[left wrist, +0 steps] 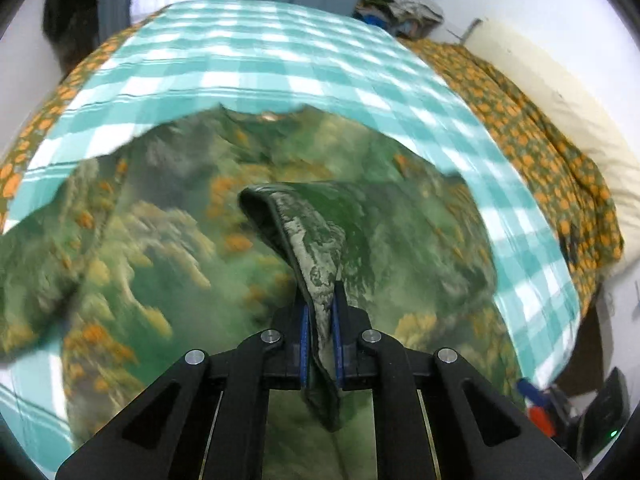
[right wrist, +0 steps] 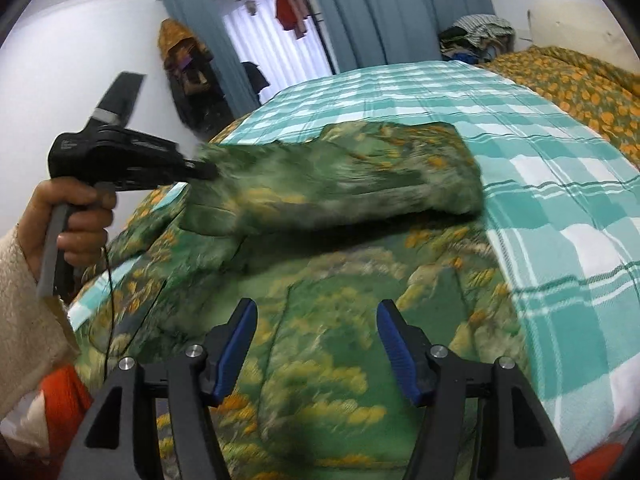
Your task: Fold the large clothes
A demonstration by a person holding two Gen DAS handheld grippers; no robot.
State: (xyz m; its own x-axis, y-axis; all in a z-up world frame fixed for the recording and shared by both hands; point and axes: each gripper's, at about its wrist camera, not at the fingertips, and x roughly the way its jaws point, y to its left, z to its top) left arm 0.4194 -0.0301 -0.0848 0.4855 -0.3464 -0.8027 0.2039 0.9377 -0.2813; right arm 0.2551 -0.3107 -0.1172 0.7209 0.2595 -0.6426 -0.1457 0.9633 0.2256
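My left gripper (left wrist: 320, 320) is clamped on a folded edge of the green floral garment (left wrist: 168, 240), holding that part lifted over the rest of it. The garment lies spread on the teal checked bedspread (left wrist: 248, 60), toward the bed's near edge. My right gripper (right wrist: 316, 344) hovers over the cloth with its jaws apart and nothing between them
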